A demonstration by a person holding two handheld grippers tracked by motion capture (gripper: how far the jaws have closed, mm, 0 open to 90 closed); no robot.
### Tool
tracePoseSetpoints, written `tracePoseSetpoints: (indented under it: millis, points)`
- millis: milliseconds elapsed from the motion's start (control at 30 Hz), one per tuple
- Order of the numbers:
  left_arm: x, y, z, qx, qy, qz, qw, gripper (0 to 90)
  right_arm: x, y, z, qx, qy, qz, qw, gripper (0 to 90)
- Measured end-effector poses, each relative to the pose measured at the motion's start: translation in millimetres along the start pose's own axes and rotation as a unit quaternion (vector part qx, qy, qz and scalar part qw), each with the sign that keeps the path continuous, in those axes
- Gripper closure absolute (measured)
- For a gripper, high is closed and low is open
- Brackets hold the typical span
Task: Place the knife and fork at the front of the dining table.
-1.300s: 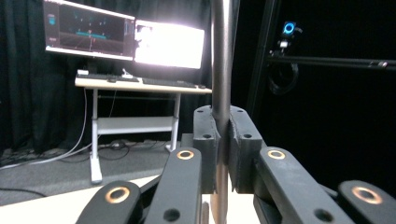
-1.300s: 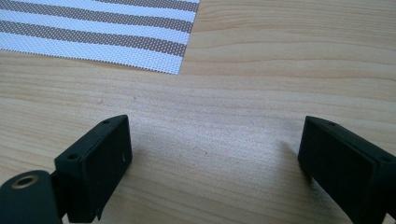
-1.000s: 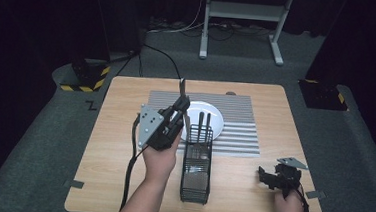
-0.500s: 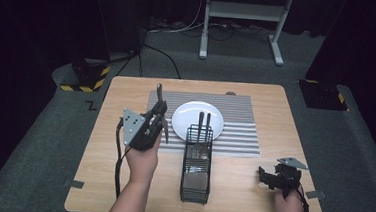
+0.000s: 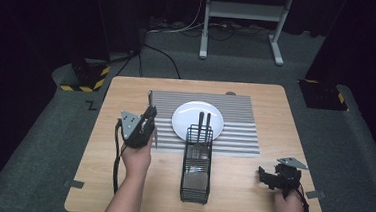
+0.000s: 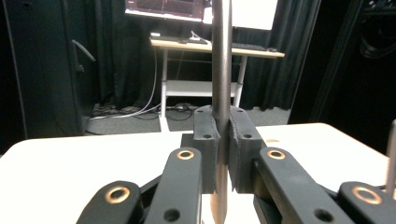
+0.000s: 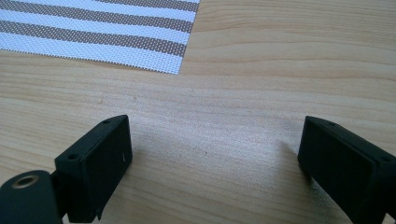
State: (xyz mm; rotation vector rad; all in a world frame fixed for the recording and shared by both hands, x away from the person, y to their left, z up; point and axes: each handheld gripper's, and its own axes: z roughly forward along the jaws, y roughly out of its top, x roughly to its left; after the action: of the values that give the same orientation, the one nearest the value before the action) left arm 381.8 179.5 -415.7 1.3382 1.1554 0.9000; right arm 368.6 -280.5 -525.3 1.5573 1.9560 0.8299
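Note:
My left gripper (image 5: pixel 150 117) hovers over the left edge of the striped placemat (image 5: pixel 238 114), left of the white plate (image 5: pixel 185 120). It is shut on a slim metal utensil (image 5: pixel 150 99) that stands roughly upright. In the left gripper view the pads pinch the utensil's shaft (image 6: pixel 221 56), whose tapered end pokes out below the left gripper (image 6: pixel 222 140). A black wire cutlery basket (image 5: pixel 196 174) lies on the table in front of the plate, with two dark handles (image 5: pixel 204 123) sticking out of it. My right gripper (image 5: pixel 267 176) rests open near the table's front right; in the right gripper view the right gripper (image 7: pixel 215 158) has only bare wood between its pads.
The wooden table (image 5: pixel 276 107) has bare wood around the placemat on every side. Past its far edge stand the legs of a desk (image 5: pixel 241 27), and cables lie on the grey floor. Black-and-yellow blocks (image 5: pixel 85 74) sit off the table's far corners.
My left hand has carried the utensil left and down, from over the plate and basket to the placemat's left edge. The right hand has stayed where it was.

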Motion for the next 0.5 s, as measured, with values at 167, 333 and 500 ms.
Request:
tracePoseSetpoints:
  millis: [167,333,500]
  points:
    - [1.9,-8.0,7.2,0.019,0.002,0.002,0.9998,83.1,0.0,0.0,0.0,0.000,0.000,0.000,1.0000,9.5]
    - [4.0,-14.5,12.3,0.031,0.009,-0.001,0.9995,83.1,0.0,-0.1,0.0,-0.001,0.000,-0.001,1.0000,9.8]
    - [6.4,-17.8,22.3,0.037,0.010,-0.005,0.9992,83.1,0.0,-0.1,-0.1,-0.001,0.000,-0.002,1.0000,10.0]
